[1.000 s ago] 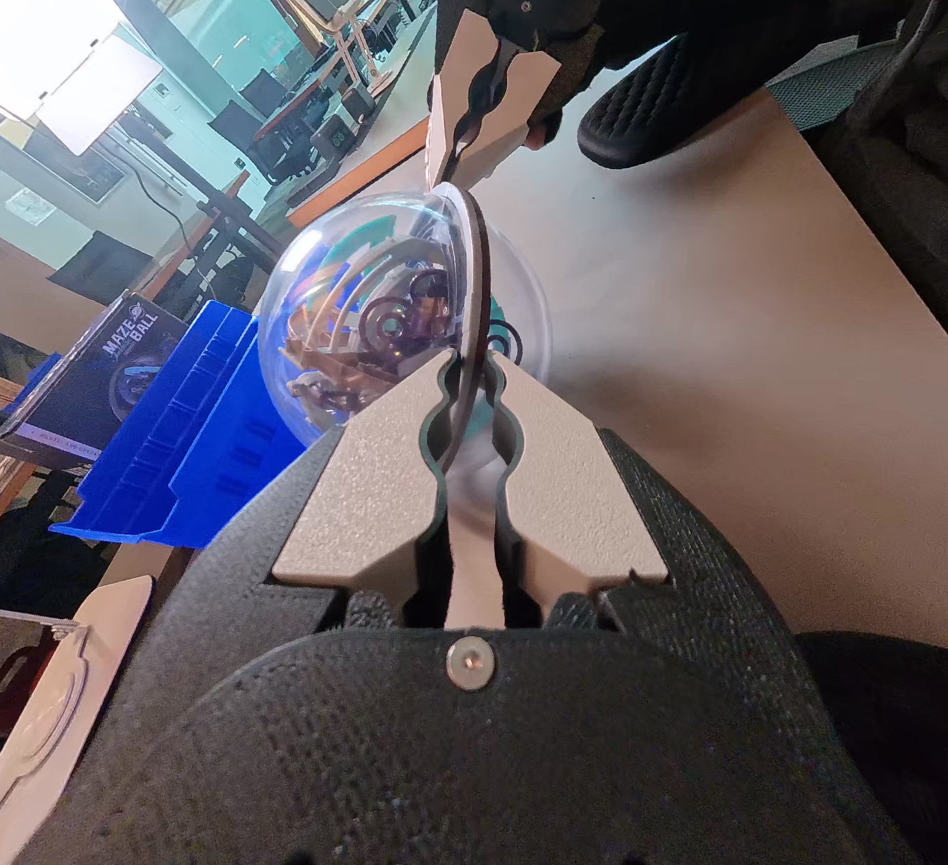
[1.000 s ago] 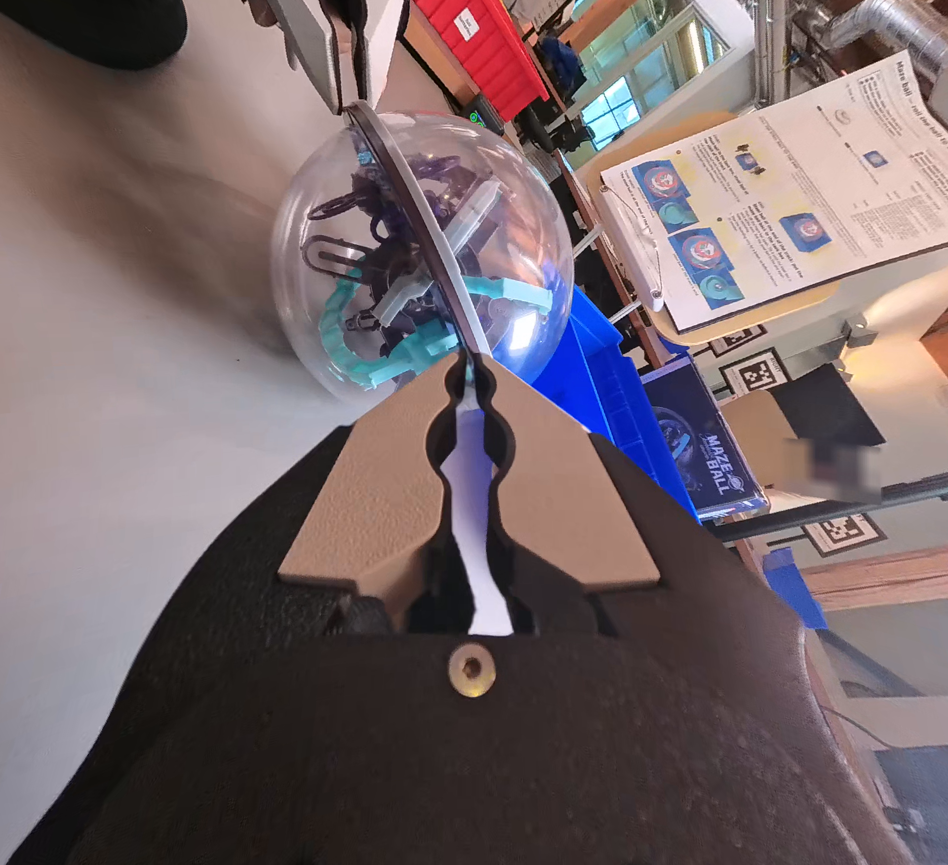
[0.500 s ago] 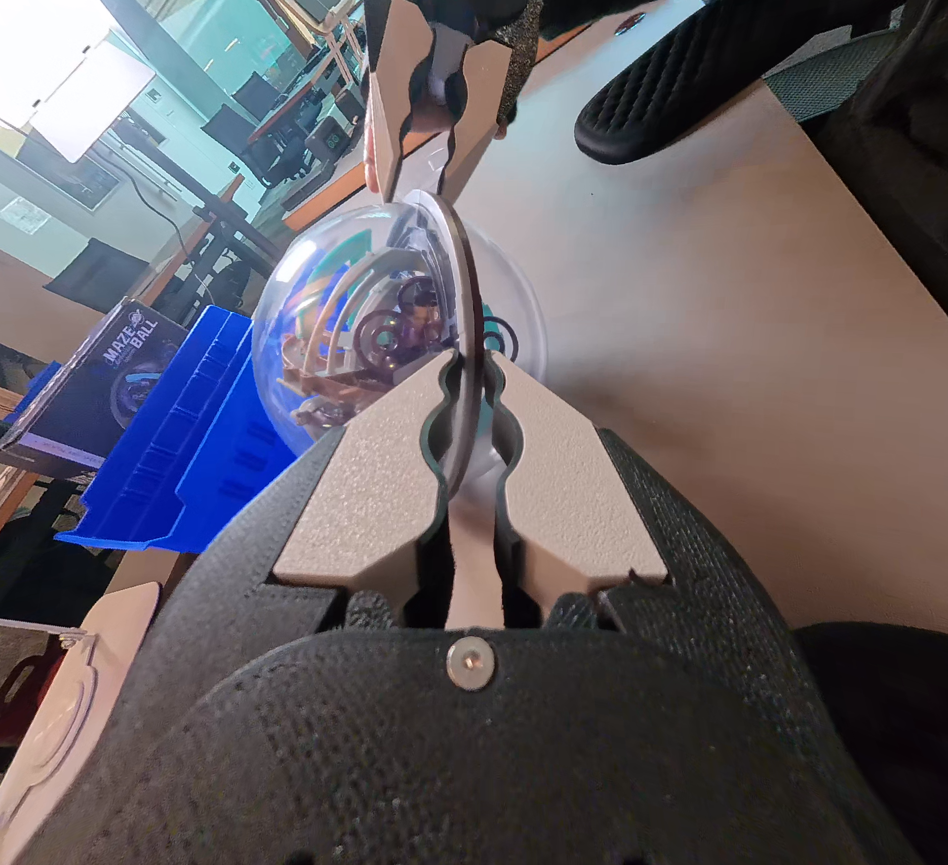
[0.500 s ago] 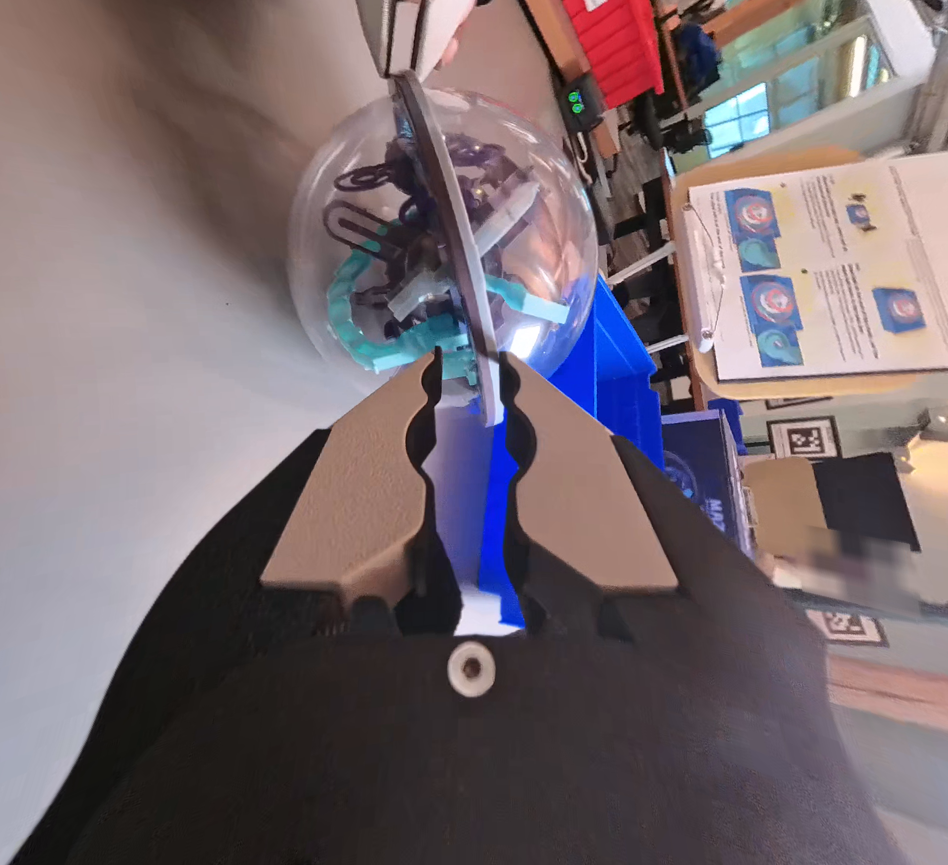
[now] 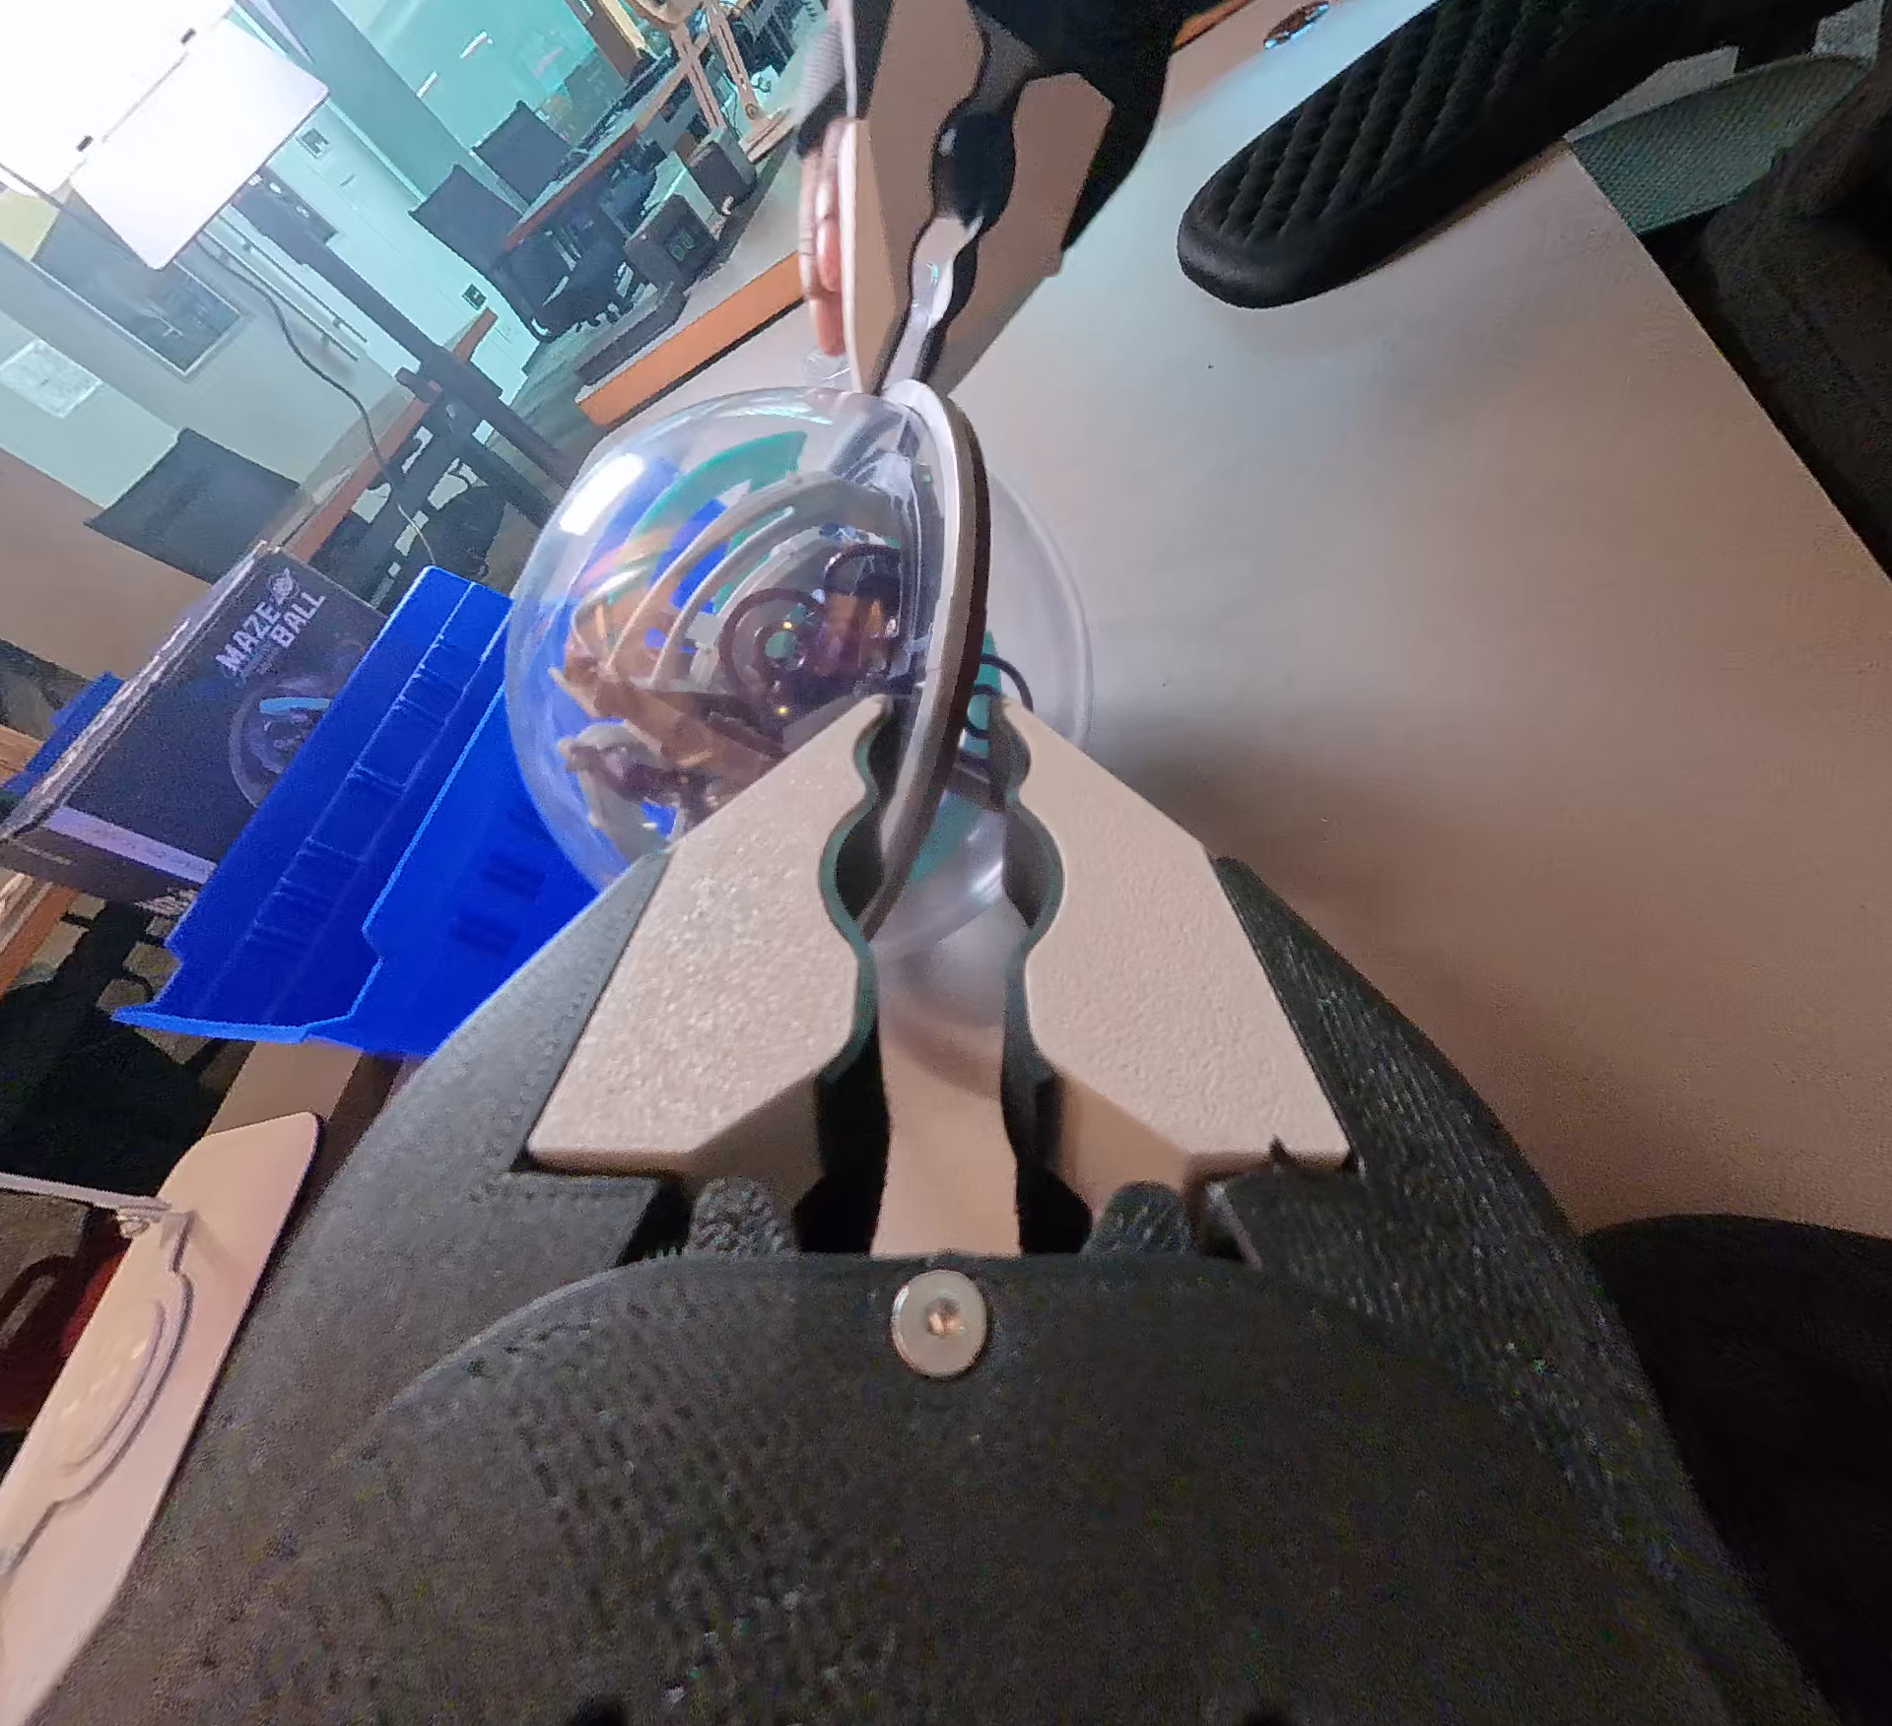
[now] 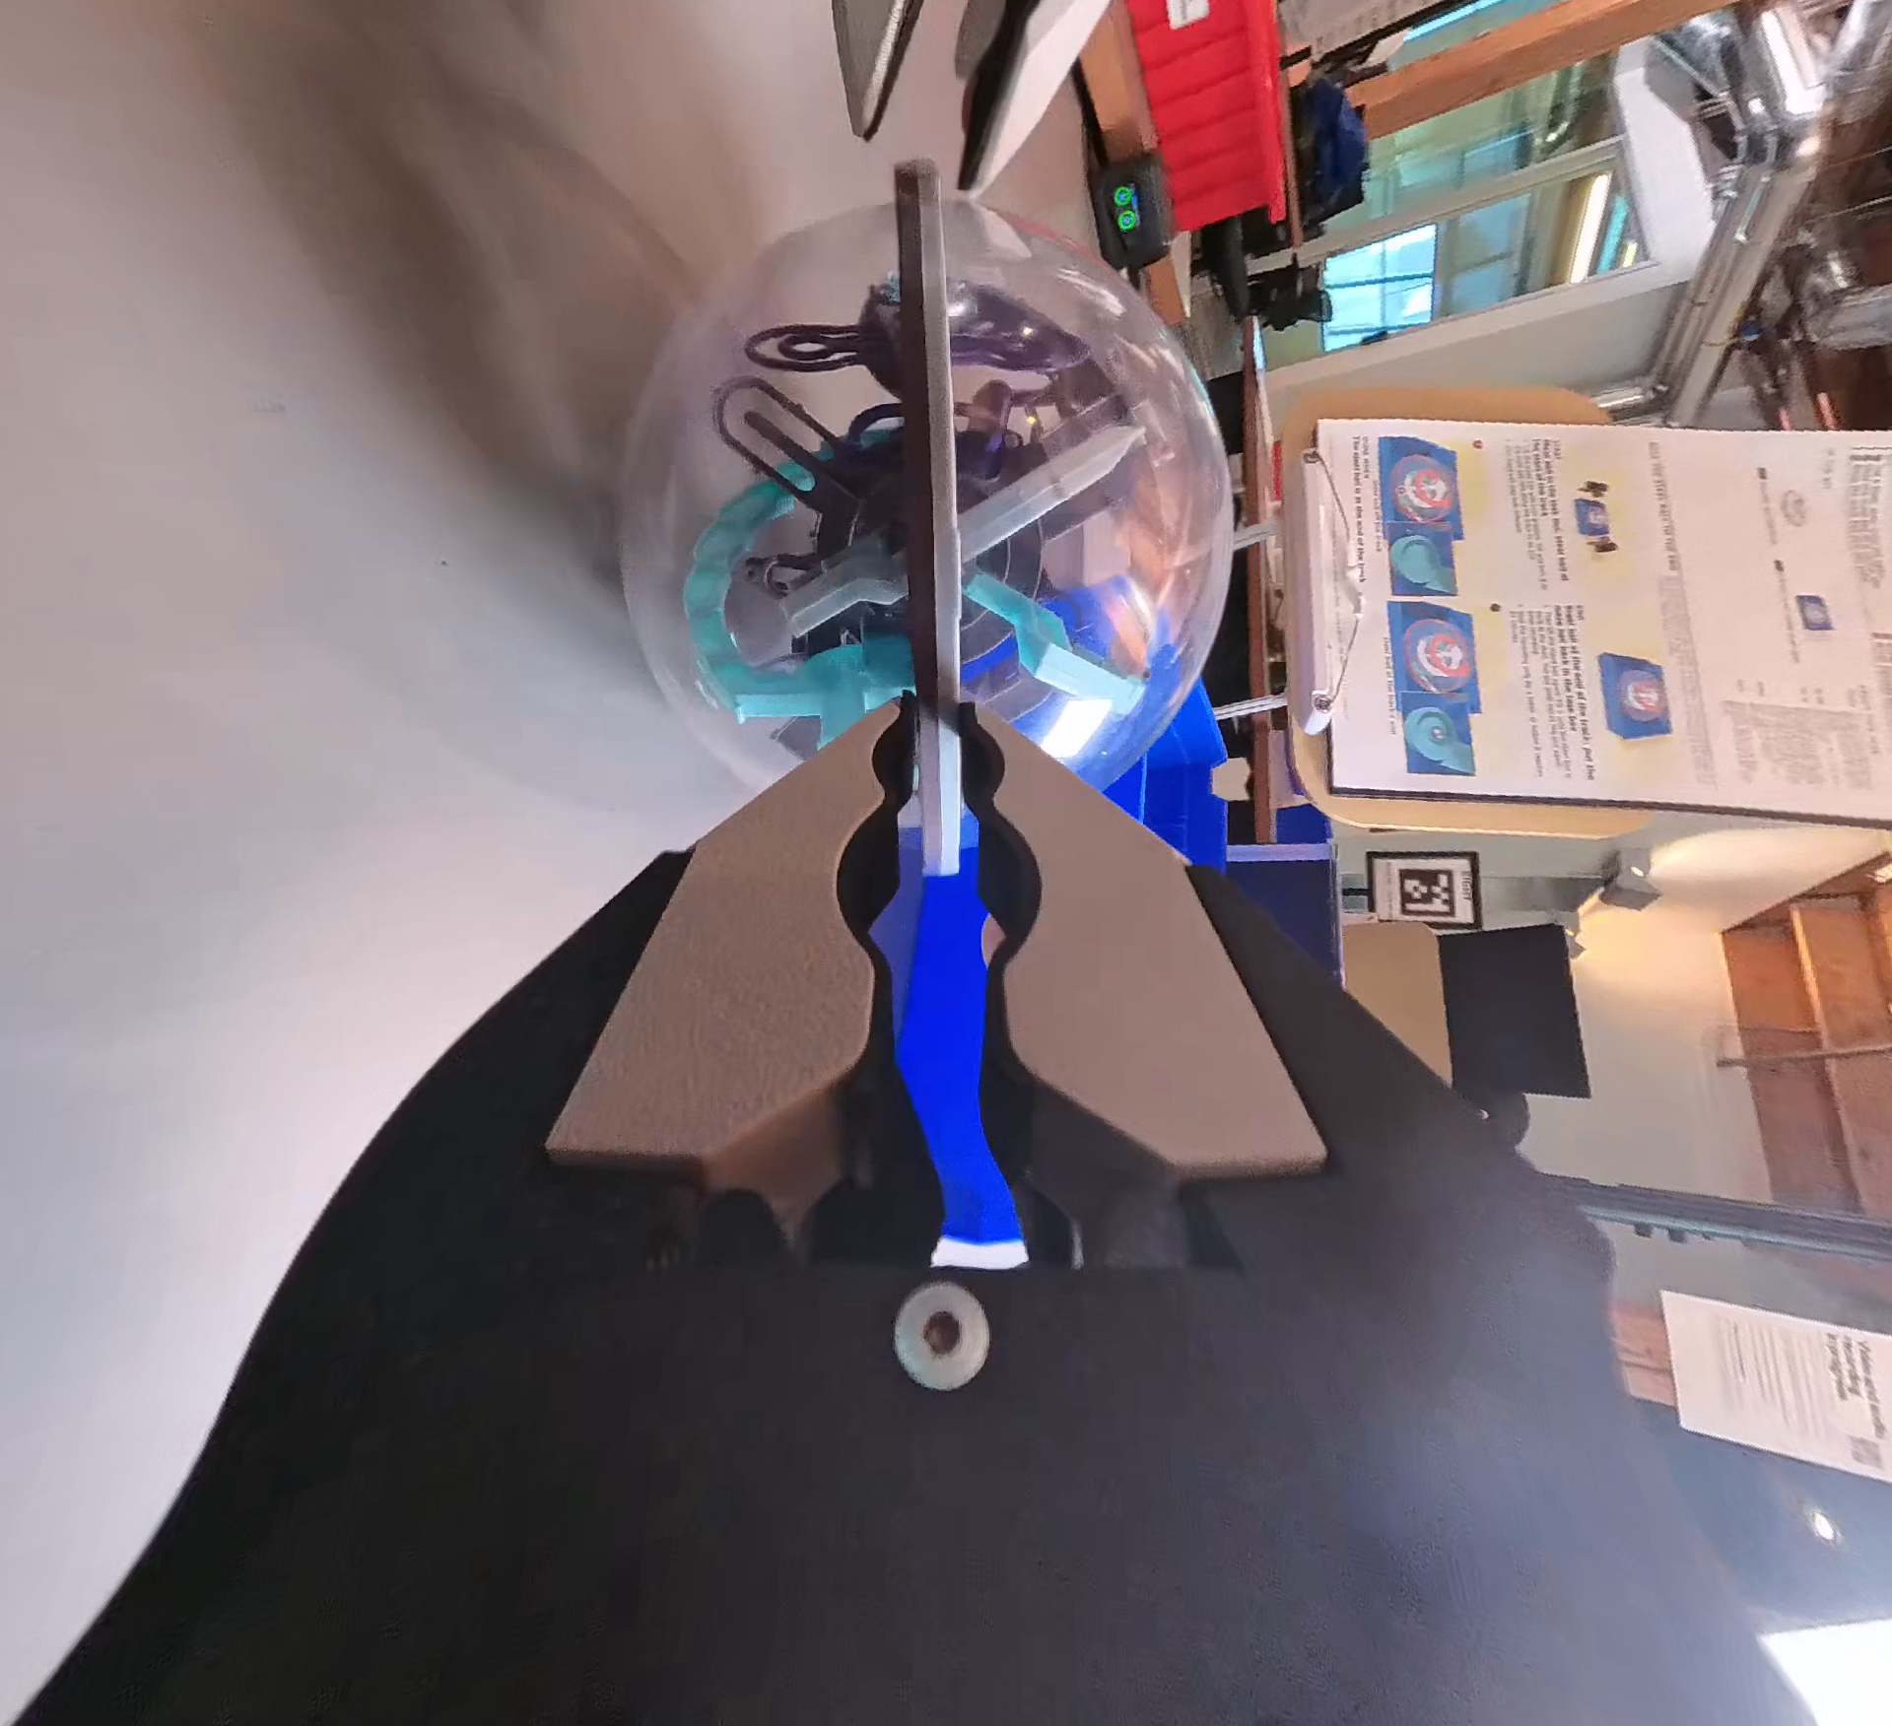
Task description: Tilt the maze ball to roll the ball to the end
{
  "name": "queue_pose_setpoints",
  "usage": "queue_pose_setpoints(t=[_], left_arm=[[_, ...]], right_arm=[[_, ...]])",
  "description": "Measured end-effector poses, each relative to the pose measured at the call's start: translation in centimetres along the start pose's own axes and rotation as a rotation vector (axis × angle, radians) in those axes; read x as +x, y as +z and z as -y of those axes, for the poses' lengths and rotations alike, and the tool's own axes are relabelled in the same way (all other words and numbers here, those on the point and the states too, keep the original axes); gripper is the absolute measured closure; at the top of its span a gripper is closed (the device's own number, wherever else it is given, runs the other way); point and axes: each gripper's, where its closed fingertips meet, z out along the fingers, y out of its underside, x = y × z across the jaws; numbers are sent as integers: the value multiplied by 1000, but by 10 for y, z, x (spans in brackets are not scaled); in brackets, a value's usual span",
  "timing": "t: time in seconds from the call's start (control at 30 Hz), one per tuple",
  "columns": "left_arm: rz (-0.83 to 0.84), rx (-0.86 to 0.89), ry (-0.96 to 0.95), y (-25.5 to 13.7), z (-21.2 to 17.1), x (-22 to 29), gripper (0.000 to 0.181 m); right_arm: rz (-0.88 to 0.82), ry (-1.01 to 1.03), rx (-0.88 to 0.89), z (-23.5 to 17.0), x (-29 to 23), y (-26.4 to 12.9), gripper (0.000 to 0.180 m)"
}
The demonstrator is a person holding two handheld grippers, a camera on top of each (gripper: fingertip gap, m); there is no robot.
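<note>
The maze ball (image 5: 758,653) is a clear sphere with a dark rim ring and teal, brown and purple tracks inside. It is held above the pale table (image 5: 1485,705). My left gripper (image 5: 944,710) is shut on the rim at the near side. My right gripper (image 5: 914,367) grips the rim at the opposite side. In the right wrist view the maze ball (image 6: 1075,490) has its rim running straight up. The right gripper (image 6: 937,727) is shut on that rim, and the left gripper (image 6: 916,157) straddles the rim's far end. I cannot pick out the small ball inside.
A blue bin (image 5: 338,817) and a dark maze ball box (image 5: 195,735) sit at the table's left edge. A clipboard with an instruction sheet (image 6: 1597,612) and a red bin (image 6: 1218,39) stand beyond. A black chair armrest (image 5: 1433,142) is at the far right.
The right gripper loosened on the rim, swung round, and closed on it again. The ball turned, so the rim now stands vertical in the right wrist view. The left gripper kept its hold.
</note>
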Motion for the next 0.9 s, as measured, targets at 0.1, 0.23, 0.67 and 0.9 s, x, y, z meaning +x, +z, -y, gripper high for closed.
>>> queue_pose_setpoints(t=[0.1,0.23,0.67,0.9], left_arm=[[22,12,-46,-4,-4,-6,150],[53,-16,-101,-5,-22,-15,140],[-228,-87,-485,42,-73,-7,44],[-189,-6,-444,55,-59,-17,40]], right_arm=[[-41,10,9,-1,-5,-4,174],[-83,-13,17,-4,-10,-8,174],[-169,-165,29,2,-20,-13,174],[-230,-211,33,4,-16,-15,174]])
